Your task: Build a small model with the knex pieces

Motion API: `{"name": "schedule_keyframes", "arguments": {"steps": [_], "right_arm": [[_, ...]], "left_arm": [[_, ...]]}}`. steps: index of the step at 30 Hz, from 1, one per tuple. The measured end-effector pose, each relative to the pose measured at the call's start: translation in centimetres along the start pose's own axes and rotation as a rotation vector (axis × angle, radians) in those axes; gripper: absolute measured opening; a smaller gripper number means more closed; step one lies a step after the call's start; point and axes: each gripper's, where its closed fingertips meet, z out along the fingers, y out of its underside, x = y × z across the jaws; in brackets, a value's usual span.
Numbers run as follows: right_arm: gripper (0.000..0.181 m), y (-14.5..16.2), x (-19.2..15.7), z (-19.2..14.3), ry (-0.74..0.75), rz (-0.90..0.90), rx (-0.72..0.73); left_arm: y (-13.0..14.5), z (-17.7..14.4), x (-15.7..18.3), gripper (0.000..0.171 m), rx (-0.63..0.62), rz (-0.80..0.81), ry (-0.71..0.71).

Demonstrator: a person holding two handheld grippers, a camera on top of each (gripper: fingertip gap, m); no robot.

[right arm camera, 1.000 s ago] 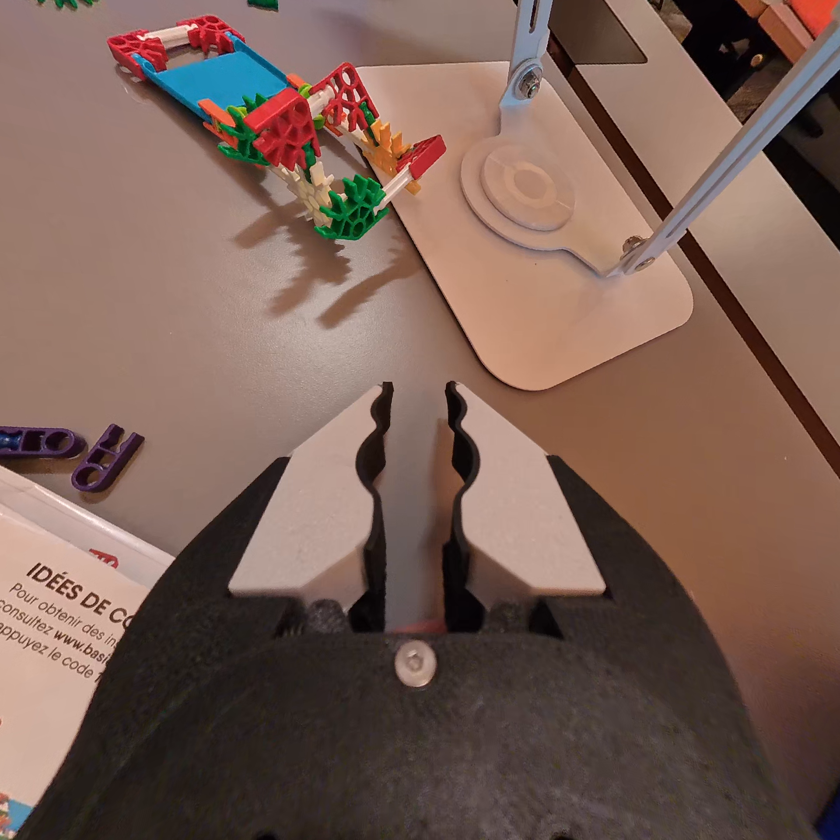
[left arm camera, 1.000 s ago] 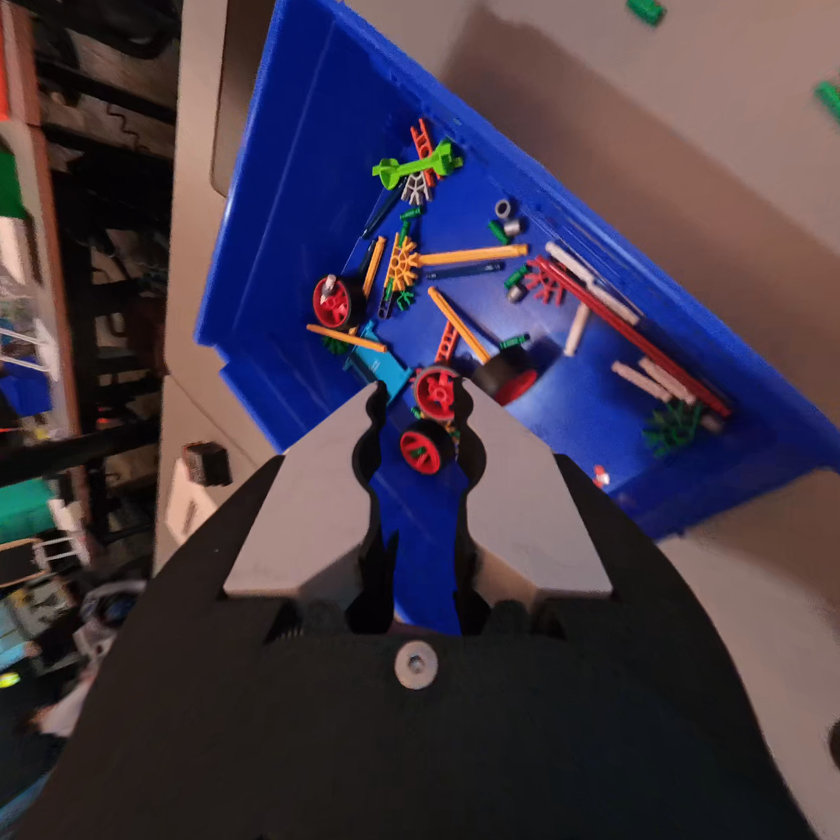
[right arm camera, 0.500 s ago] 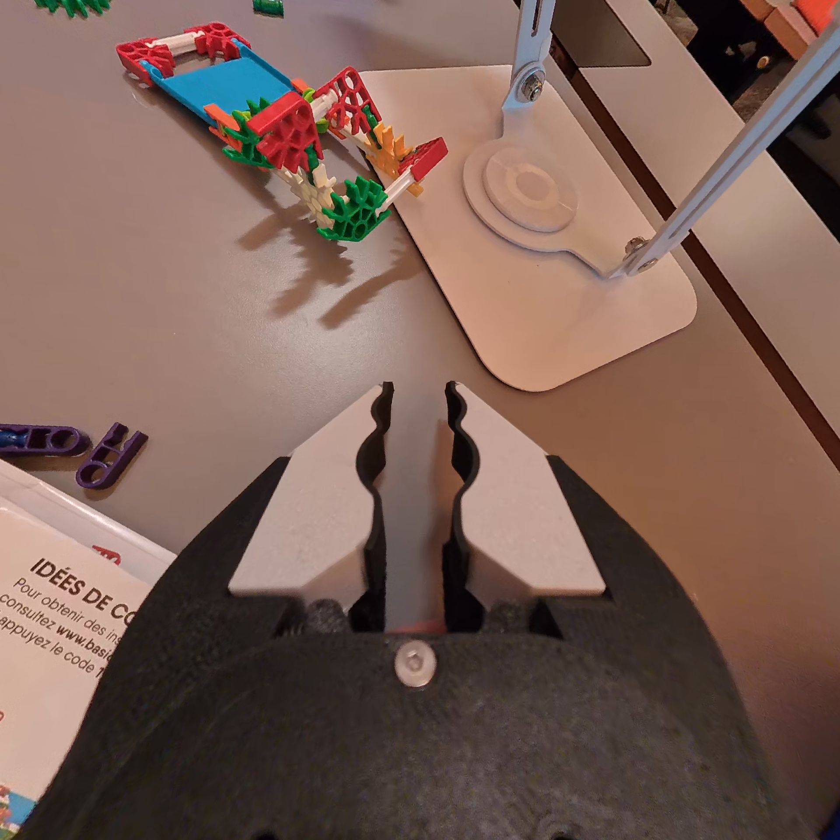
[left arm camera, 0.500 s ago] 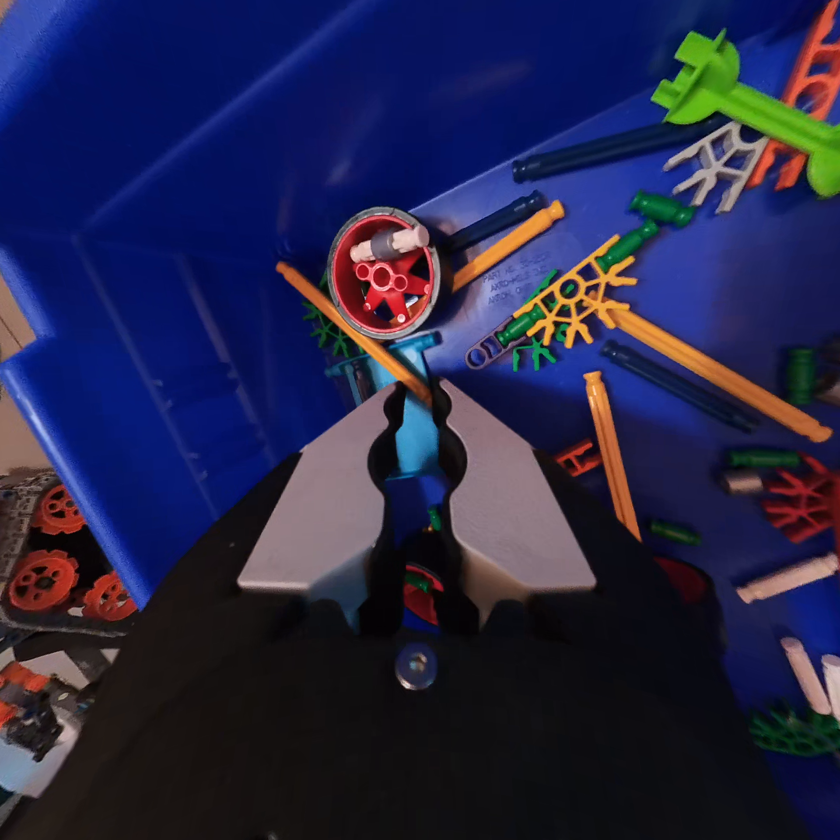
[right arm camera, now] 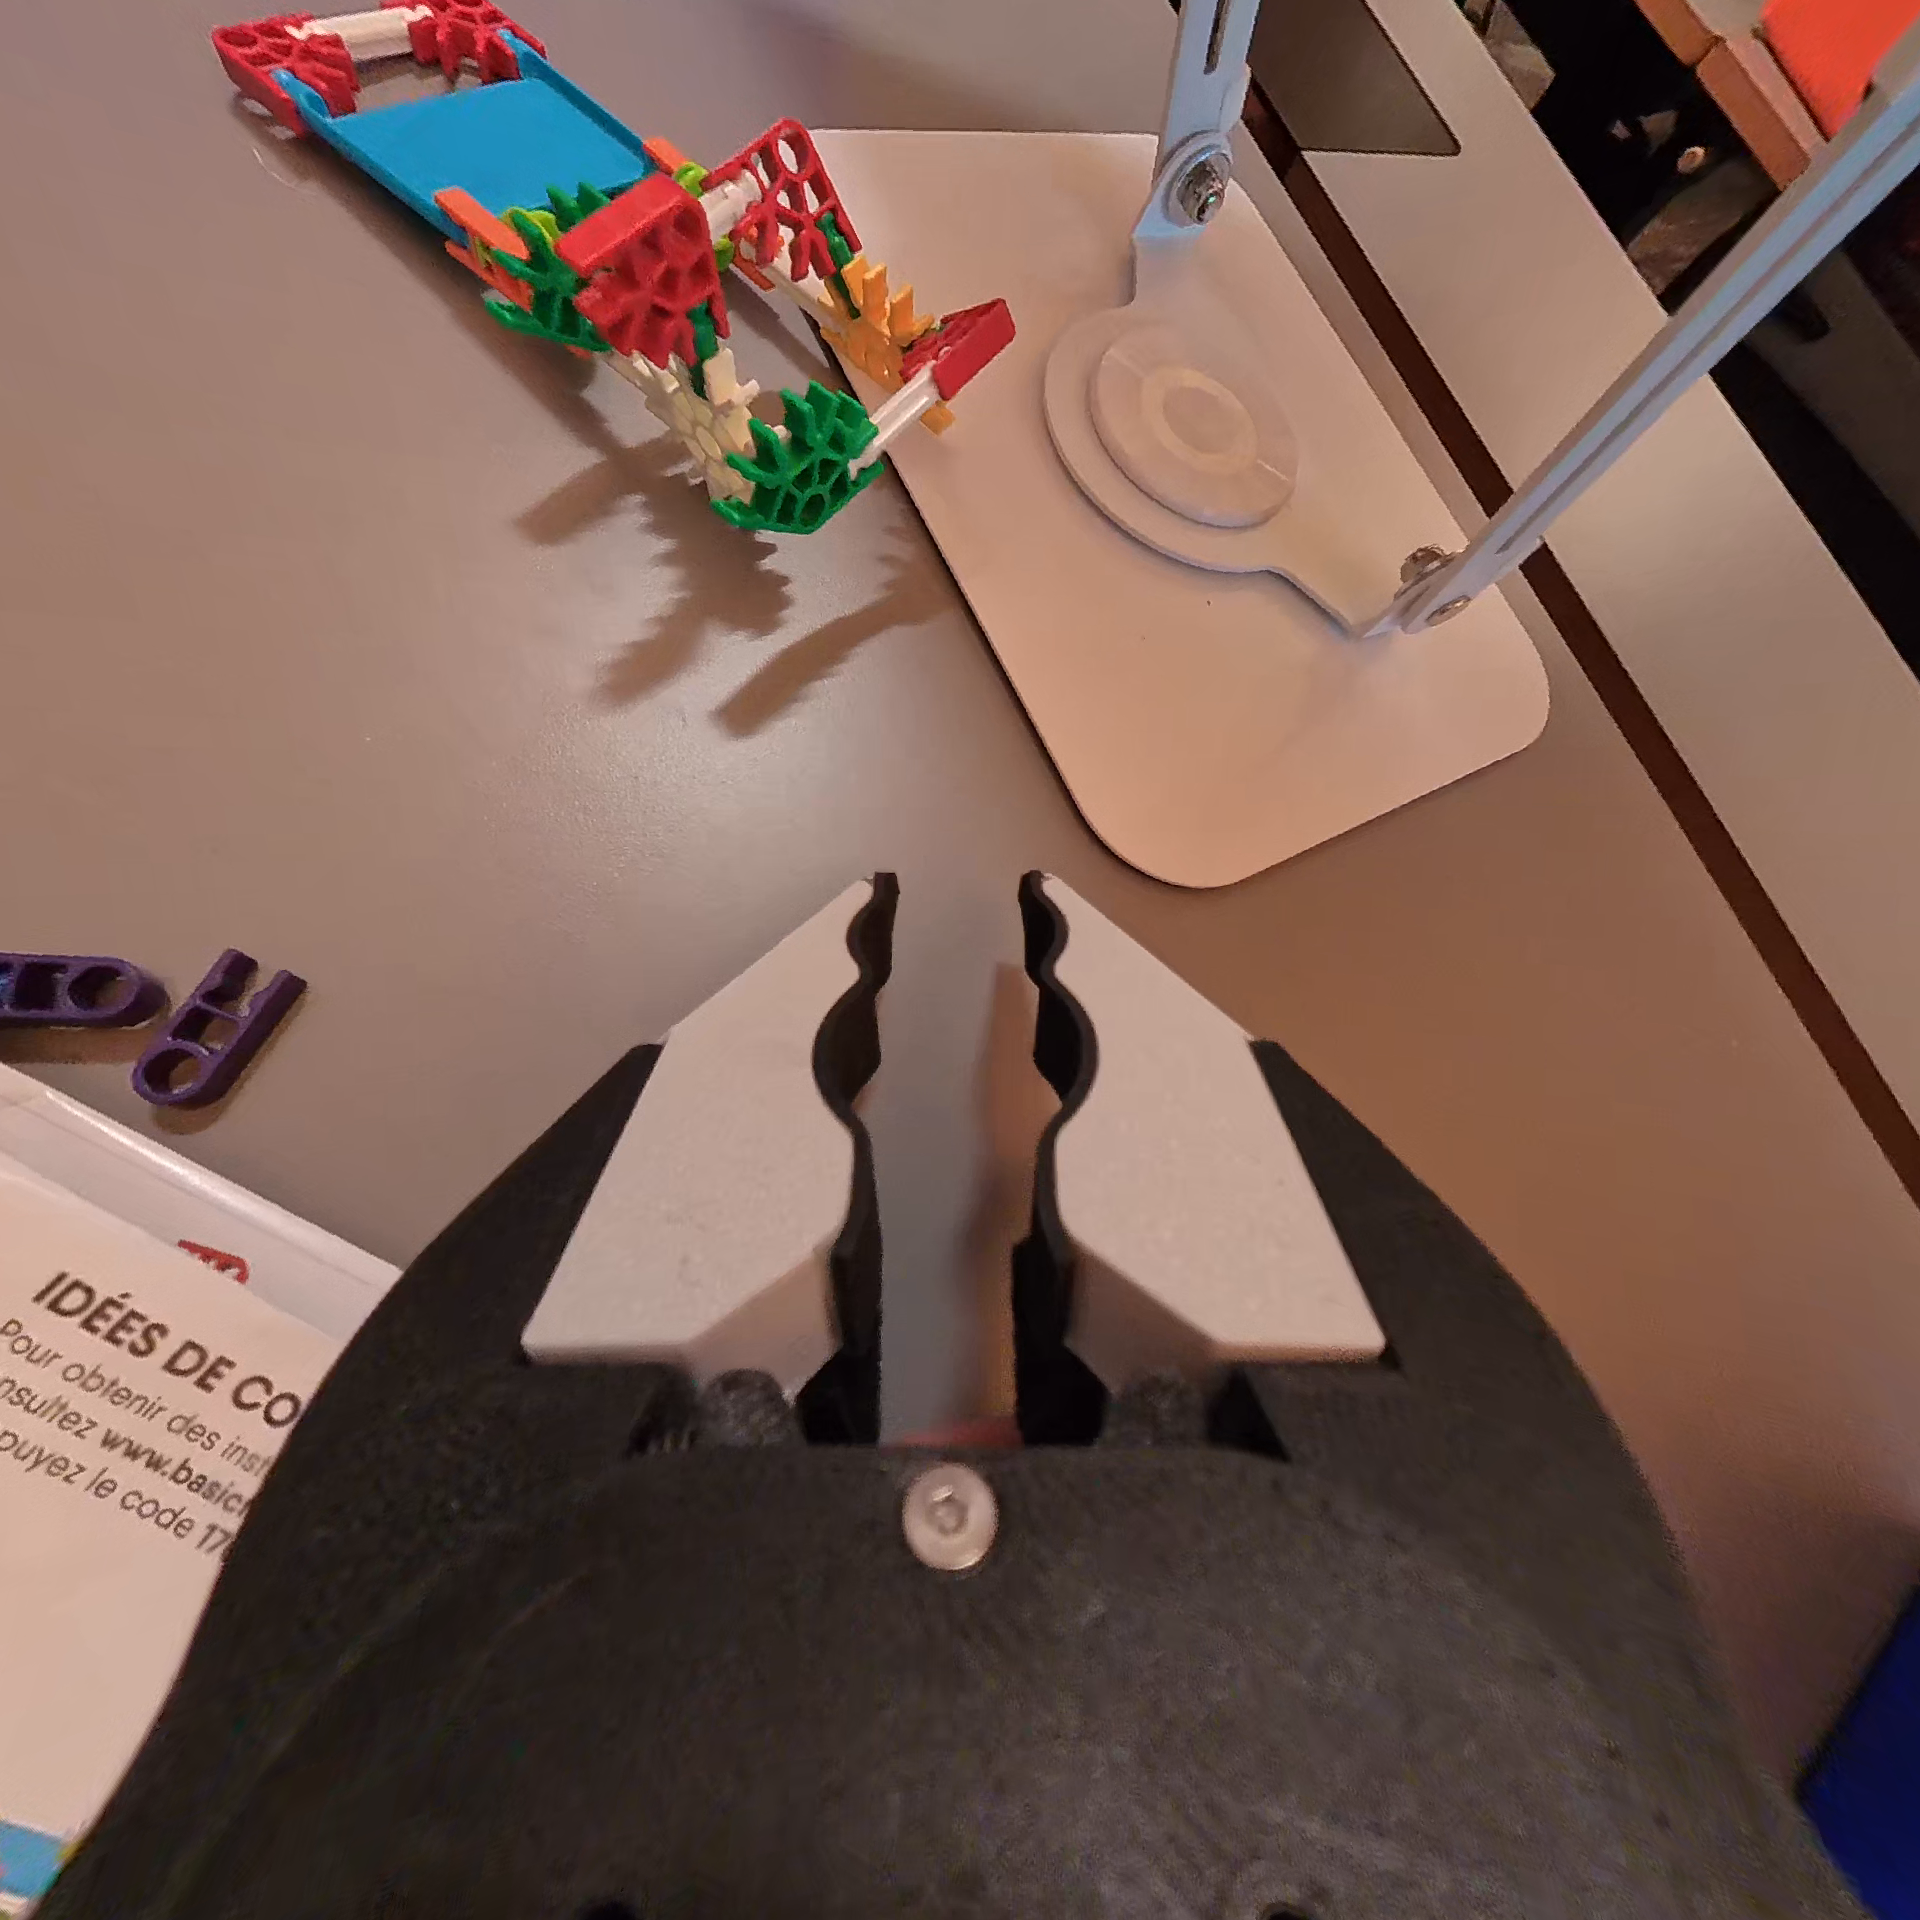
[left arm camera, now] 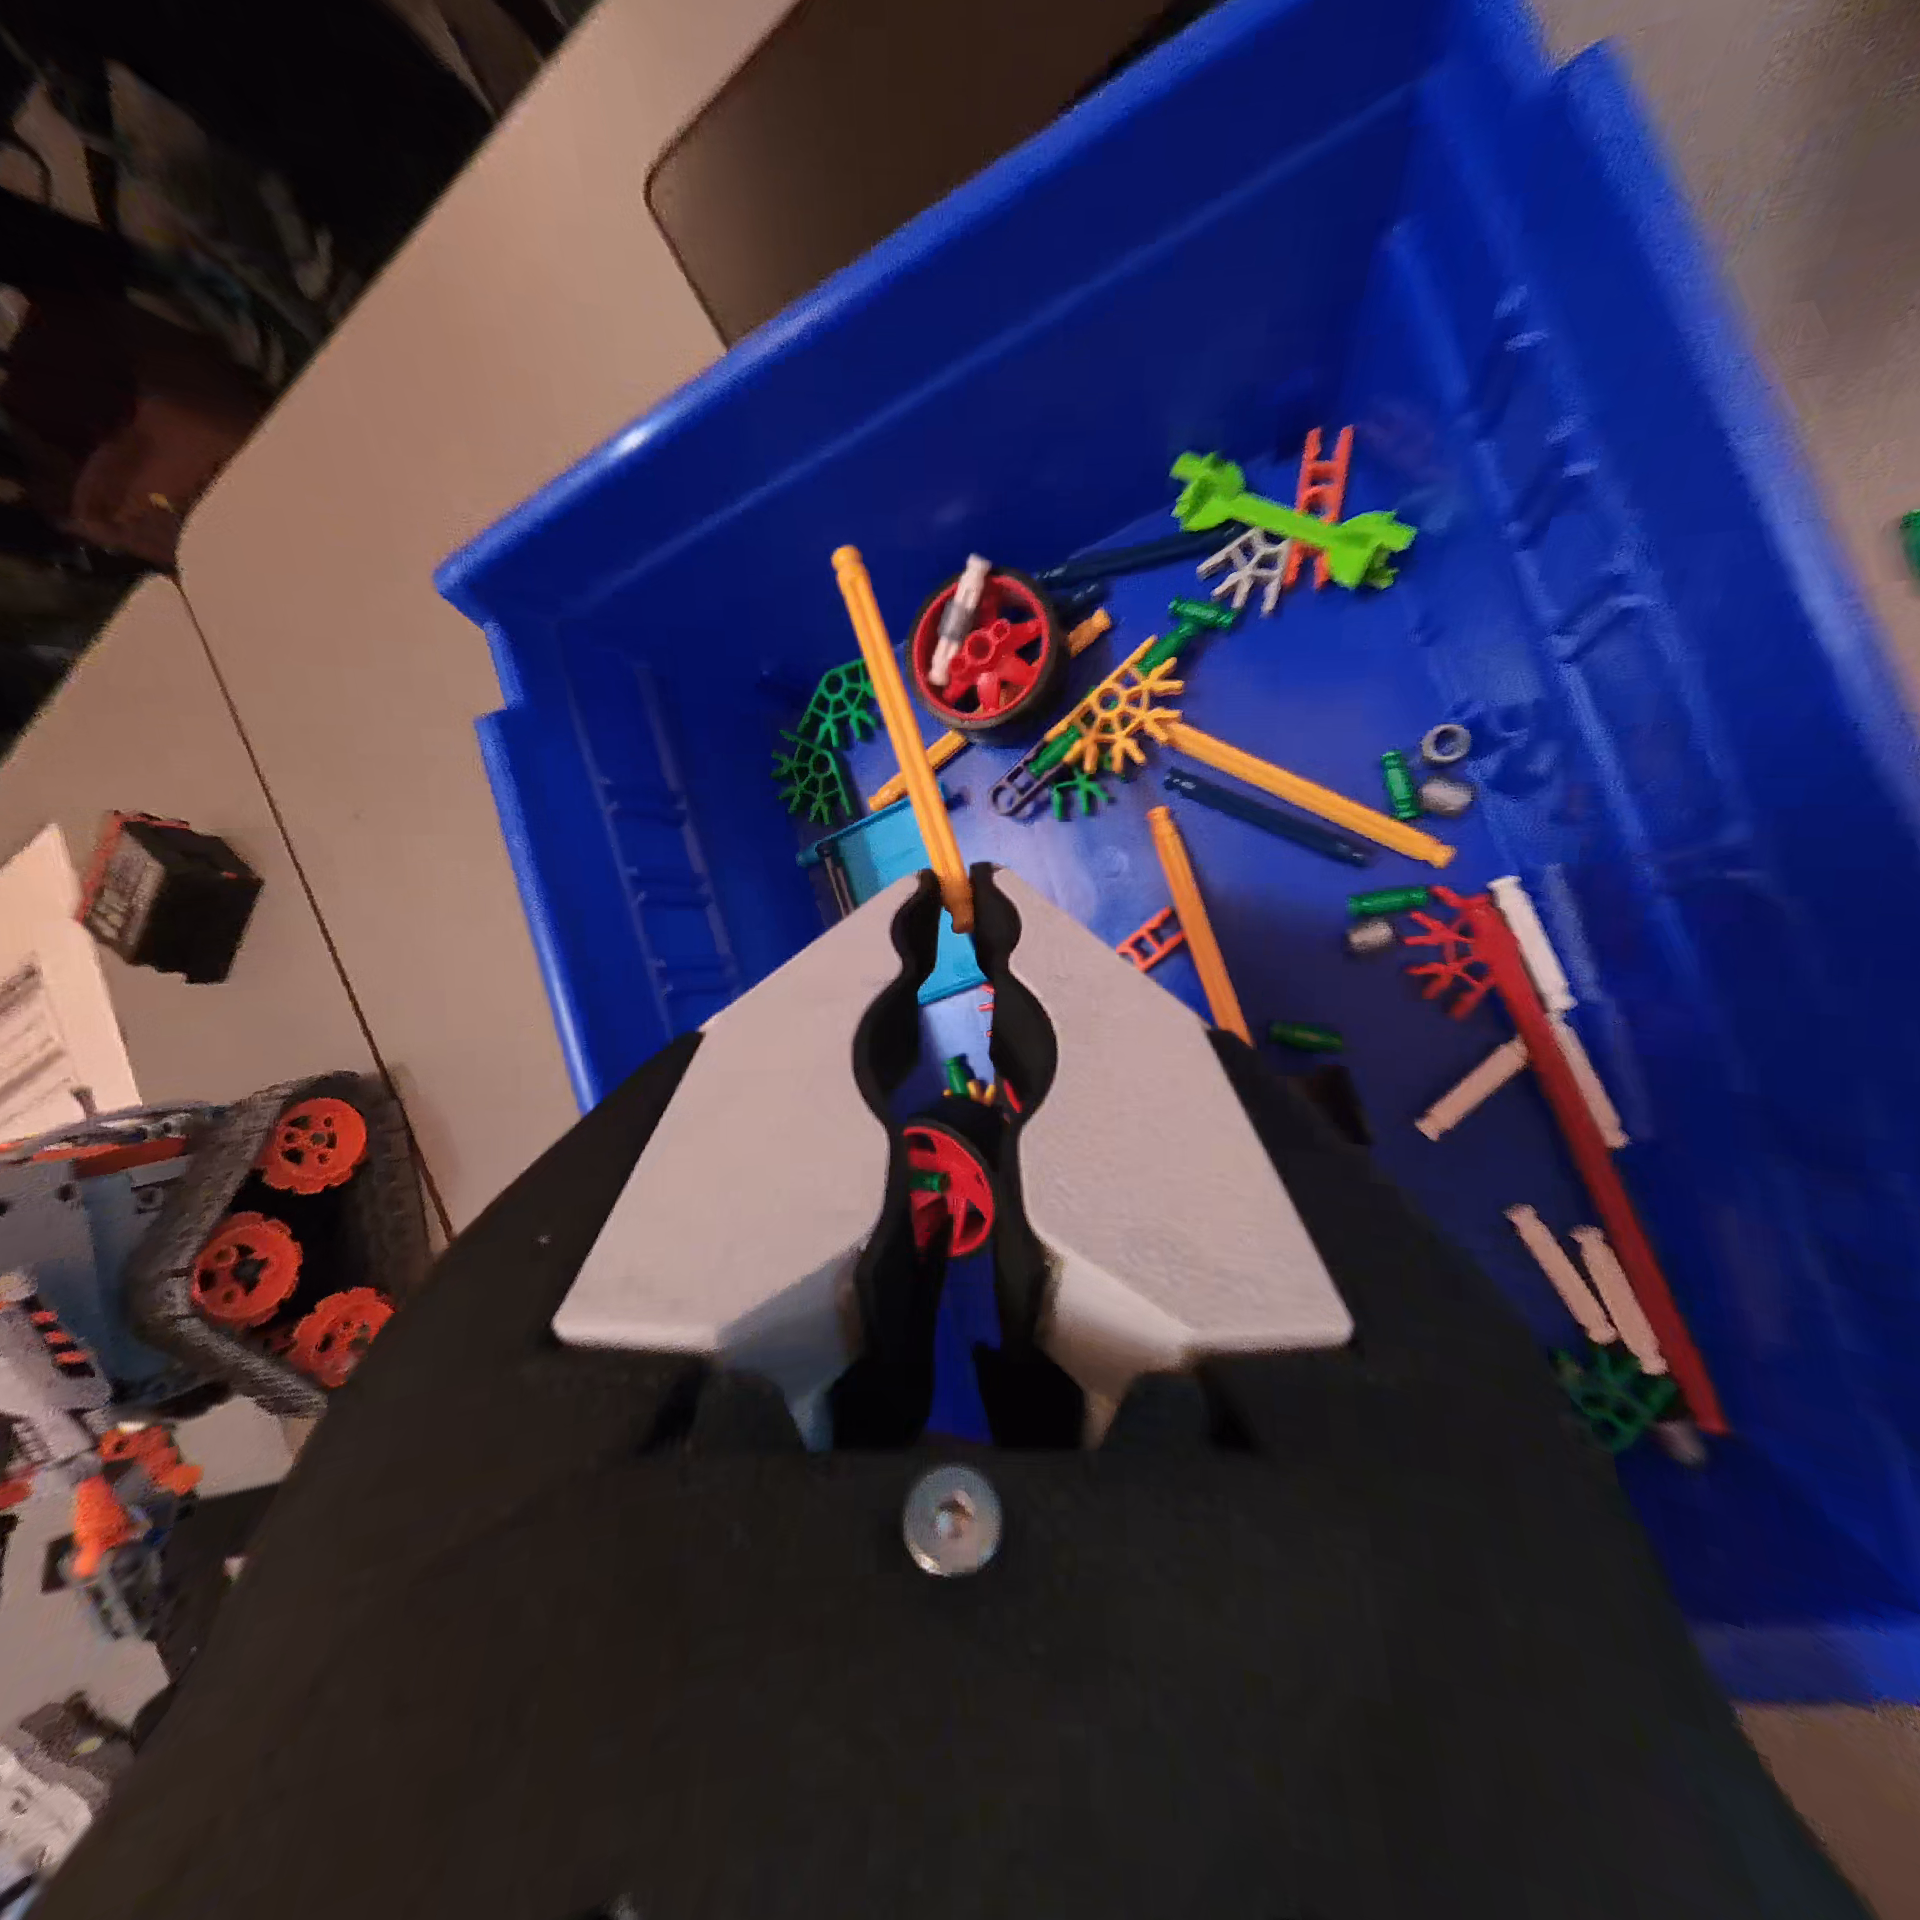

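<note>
My left gripper is shut on one end of a long orange rod and holds it lifted over the blue bin. The rod sticks up and away past a red wheel with a black tyre. A teal panel and another red wheel lie below the fingers. My right gripper is open and empty, low over the grey table. A colourful rod-and-connector model with a teal panel lies ahead of it to the left.
The bin holds several loose rods, connectors and a lime green piece. A tracked toy vehicle with orange wheels stands left of the bin. A white stand base, two purple pieces and a printed leaflet lie near the right gripper. My right fingertips sit around 45 cm from my left ones.
My left gripper dipped into the bin, closed on the orange rod, and has pulled back up with it. My right gripper has edged slightly forward and stays open.
</note>
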Motion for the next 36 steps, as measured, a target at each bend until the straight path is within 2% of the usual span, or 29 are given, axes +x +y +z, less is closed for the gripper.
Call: {"name": "schedule_keyframes", "arguments": {"steps": [5, 8, 10, 12, 15, 18, 20, 23, 25, 30, 36], "right_arm": [[0.022, -2.4, 0.9, -1.7, 0.061, -0.005, 0.076], [0.023, -5.5, 0.3, -3.6, 0.078, -0.037, 0.154], [0.025, -8.4, -1.0, -5.1, 0.051, -0.053, 0.225], [0.028, -11.0, -2.4, -6.7, 0.029, -0.082, 0.270], [0.032, -13.9, -4.7, -8.9, 0.004, -0.147, 0.324], [0.036, -15.3, -5.8, -10.0, 0.019, -0.187, 0.344], [0.040, -15.1, -6.3, -9.8, 0.017, -0.230, 0.321], [0.040, -14.0, -7.9, -8.9, -0.070, -0.236, 0.270], [0.038, -13.2, -8.6, -8.3, -0.102, -0.251, 0.239], [0.005, -12.2, -8.8, -7.1, -0.096, -0.265, 0.207], [0.003, -11.6, -8.4, -6.7, -0.101, -0.227, 0.201]], "left_arm": [[-3.6, -6.1, 3.0, 0.005, 0.160, 0.147, -0.031], [-7.2, -11.1, 9.3, 0.004, 0.326, 0.354, 0.059], [-9.3, -13.2, 13.8, 0.004, 0.394, 0.512, 0.059], [-10.6, -14.0, 19.4, 0.004, 0.443, 0.708, 0.095], [-11.7, -13.6, 26.4, 0.004, 0.492, 0.967, 0.110], [-12.4, -12.8, 30.8, 0.004, 0.540, 1.154, 0.086], [-12.9, -13.0, 32.9, 0.004, 0.604, 1.228, 0.100], [-13.5, -13.4, 34.8, 0.004, 0.691, 1.297, 0.106], [-13.6, -13.2, 35.0, 0.004, 0.696, 1.339, 0.068], [-13.7, -12.8, 36.1, 0.004, 0.712, 1.400, 0.030], [-14.3, -12.1, 36.1, 0.004, 0.742, 1.366, 0.040]]}}
